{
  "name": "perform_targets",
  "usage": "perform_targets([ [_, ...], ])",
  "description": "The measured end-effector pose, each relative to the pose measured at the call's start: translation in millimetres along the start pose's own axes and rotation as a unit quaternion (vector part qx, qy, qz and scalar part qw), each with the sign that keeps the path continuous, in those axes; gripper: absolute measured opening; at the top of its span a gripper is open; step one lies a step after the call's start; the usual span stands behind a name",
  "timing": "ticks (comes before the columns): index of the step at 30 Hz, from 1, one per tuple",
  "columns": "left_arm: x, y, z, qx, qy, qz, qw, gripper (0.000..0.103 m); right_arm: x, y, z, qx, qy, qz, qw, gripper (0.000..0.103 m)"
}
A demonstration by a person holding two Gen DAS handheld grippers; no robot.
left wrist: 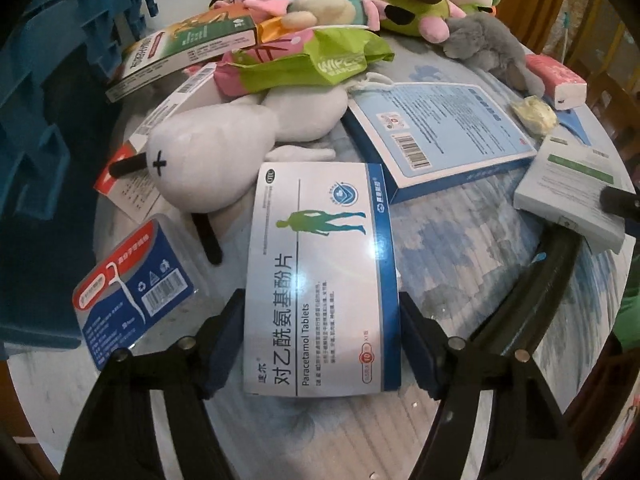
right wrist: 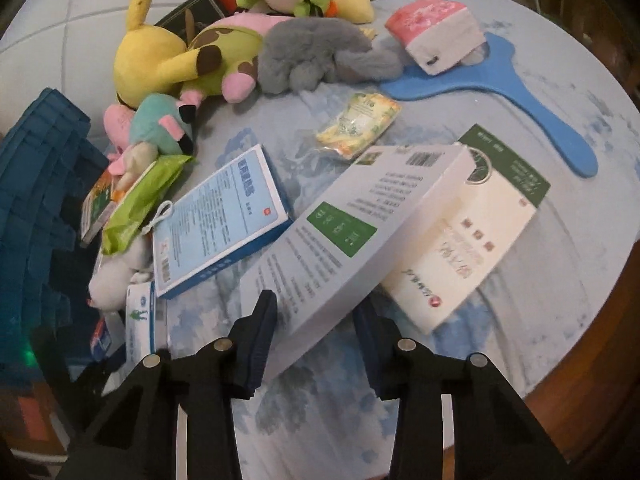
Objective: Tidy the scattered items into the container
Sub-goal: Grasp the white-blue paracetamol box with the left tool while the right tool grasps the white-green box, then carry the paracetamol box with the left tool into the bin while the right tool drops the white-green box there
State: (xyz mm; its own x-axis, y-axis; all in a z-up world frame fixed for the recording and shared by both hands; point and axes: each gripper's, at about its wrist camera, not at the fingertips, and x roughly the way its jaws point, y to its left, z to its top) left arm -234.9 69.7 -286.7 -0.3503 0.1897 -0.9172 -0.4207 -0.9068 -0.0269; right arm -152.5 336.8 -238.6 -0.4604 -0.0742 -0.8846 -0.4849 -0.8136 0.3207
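Observation:
My left gripper (left wrist: 320,308) is shut on a white and blue paracetamol box (left wrist: 316,272), its pads pressed on the box's two long sides. In the right wrist view, my right gripper (right wrist: 314,312) is shut on a white box with green labels (right wrist: 352,232). That box is tilted up over a cream and green box (right wrist: 472,232). The same white box (left wrist: 572,188) shows at the right edge of the left wrist view. The blue slatted container (left wrist: 44,128) stands at the left, and its wall (right wrist: 36,200) also appears in the right wrist view.
A floss-pick case (left wrist: 132,292), white plush (left wrist: 208,144), green wipes pack (left wrist: 320,60) and light-blue box (left wrist: 436,140) lie on the blue-patterned cloth (left wrist: 460,260). Several plush toys (right wrist: 168,56) pile at the back. A blue hand mirror (right wrist: 520,100) and pink pack (right wrist: 432,28) lie far right.

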Motion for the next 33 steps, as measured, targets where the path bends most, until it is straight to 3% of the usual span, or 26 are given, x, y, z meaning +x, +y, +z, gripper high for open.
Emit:
perform_targets([
  [5, -6.8, 4.9, -7.5, -0.01, 0.002, -0.016, 0.9998, 0.071, -15.2, 15.4, 3.0, -0.03, -0.028, 0.0, 0.999, 0.031],
  [9, -26.1, 3.0, -1.4, -0.011, -0.027, -0.026, 0.9992, 0.071, -23.3, 39.3, 2.2, -0.092, -0.04, -0.03, 0.995, 0.029],
  [11, -35.8, 2.5, 4.9, -0.013, -0.042, -0.033, 0.9985, 0.071, -22.1, 45.5, -1.0, -0.11, -0.037, -0.031, 0.993, 0.022],
  [20, -85.8, -1.3, 22.6, -0.011, -0.101, -0.05, 0.9936, 0.071, -44.8, 62.7, 1.1, -0.143, -0.062, -0.016, 0.988, 0.015],
  [29, -125.8, -8.4, 34.6, -0.001, -0.145, -0.052, 0.988, 0.071, -60.3, 81.0, -2.1, -0.182, -0.066, -0.029, 0.981, 0.015],
  [33, -126.9, -5.5, 33.3, -0.003, -0.142, -0.048, 0.9887, 0.071, -57.9, 82.4, -7.6, -0.187, -0.058, -0.031, 0.98, 0.015],
])
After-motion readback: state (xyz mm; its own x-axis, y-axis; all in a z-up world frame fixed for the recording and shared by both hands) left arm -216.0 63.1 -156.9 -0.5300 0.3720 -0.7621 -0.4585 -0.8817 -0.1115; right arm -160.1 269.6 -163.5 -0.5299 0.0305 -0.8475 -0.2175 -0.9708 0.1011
